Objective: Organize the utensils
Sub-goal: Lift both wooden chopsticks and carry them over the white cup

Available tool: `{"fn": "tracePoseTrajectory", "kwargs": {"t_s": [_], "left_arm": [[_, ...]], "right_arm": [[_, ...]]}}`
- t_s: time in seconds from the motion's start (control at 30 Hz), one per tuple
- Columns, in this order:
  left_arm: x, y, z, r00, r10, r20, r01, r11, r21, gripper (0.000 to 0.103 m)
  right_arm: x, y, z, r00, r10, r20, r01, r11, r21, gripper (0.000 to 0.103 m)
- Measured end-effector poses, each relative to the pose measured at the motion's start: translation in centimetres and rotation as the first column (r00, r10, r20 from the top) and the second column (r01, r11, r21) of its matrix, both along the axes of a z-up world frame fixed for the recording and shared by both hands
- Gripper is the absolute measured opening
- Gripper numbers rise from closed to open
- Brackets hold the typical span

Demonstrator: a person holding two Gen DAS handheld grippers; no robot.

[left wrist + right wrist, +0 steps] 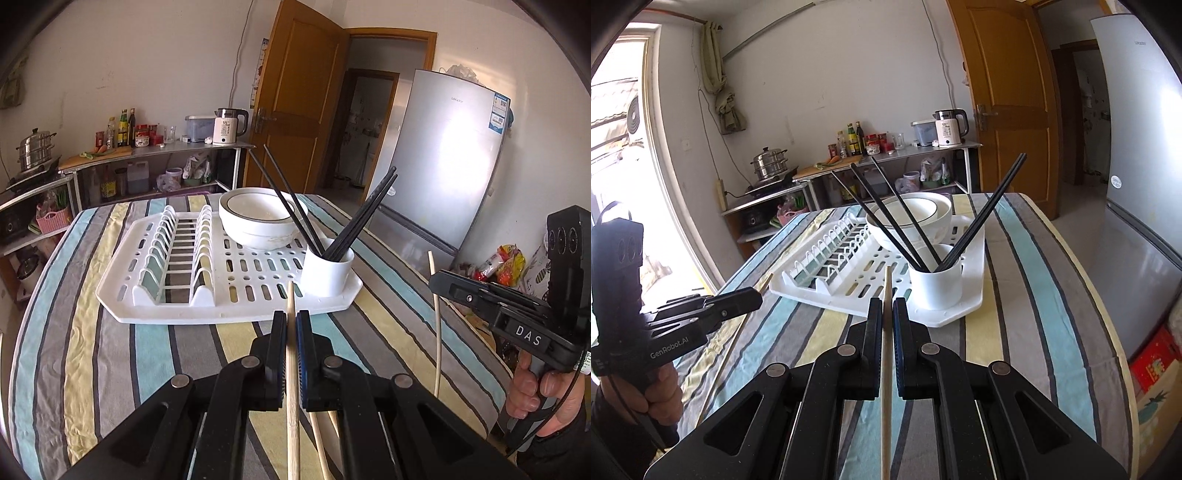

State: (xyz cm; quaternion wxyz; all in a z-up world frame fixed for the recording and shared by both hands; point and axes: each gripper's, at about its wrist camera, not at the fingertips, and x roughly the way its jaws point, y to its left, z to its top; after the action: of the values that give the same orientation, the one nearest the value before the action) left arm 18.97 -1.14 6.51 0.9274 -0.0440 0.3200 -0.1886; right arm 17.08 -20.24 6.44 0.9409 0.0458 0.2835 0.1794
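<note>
In the left wrist view my left gripper (290,314) is shut on a pale wooden chopstick (292,369) that points toward the white utensil cup (327,275). The cup stands on the near right corner of the white dish rack (177,314) and holds several black chopsticks (364,214). My right gripper (886,302) is shut on a second wooden chopstick (885,369), aimed just left of the cup (936,290). Each gripper shows side-on in the other view: the right gripper (436,281) with its stick (437,332), the left gripper (756,295) with its stick (765,283).
A white bowl (258,225) sits on the rack behind the cup. More wooden chopsticks (318,443) lie on the striped tablecloth (110,350) under my left gripper. A silver fridge (447,158) stands right of the table, a shelf with a kettle (229,125) behind it.
</note>
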Motion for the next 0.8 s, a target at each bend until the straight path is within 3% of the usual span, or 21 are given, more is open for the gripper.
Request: {"fn": "tracePoseTrajectory", "kwargs": {"t_s": [0.13, 0.3, 0.57, 0.8], "left_arm": [[0.5, -0.3, -1.7, 0.997, 0.003, -0.073, -0.002, 1.000, 0.026, 0.005], [0.3, -0.3, -1.8, 0.998, 0.003, -0.066, -0.001, 0.999, 0.037, 0.005], [0.1, -0.1, 2.7, 1.000, -0.003, 0.030, 0.002, 1.000, 0.013, 0.005], [2.9, -1.5, 5.9, 0.997, -0.018, 0.077, 0.019, 1.000, -0.011, 0.005]], "right_arm": [[0.1, -0.1, -0.6, 1.000, 0.003, -0.016, -0.003, 1.000, -0.004, 0.005], [0.2, -0.1, -0.6, 1.000, 0.003, -0.012, -0.003, 1.000, -0.004, 0.005], [0.2, -1.0, 1.0, 0.999, -0.014, 0.038, 0.013, 1.000, 0.016, 0.006], [2.0, -2.4, 2.5, 0.995, -0.047, 0.084, 0.042, 0.998, 0.051, 0.006]]}}
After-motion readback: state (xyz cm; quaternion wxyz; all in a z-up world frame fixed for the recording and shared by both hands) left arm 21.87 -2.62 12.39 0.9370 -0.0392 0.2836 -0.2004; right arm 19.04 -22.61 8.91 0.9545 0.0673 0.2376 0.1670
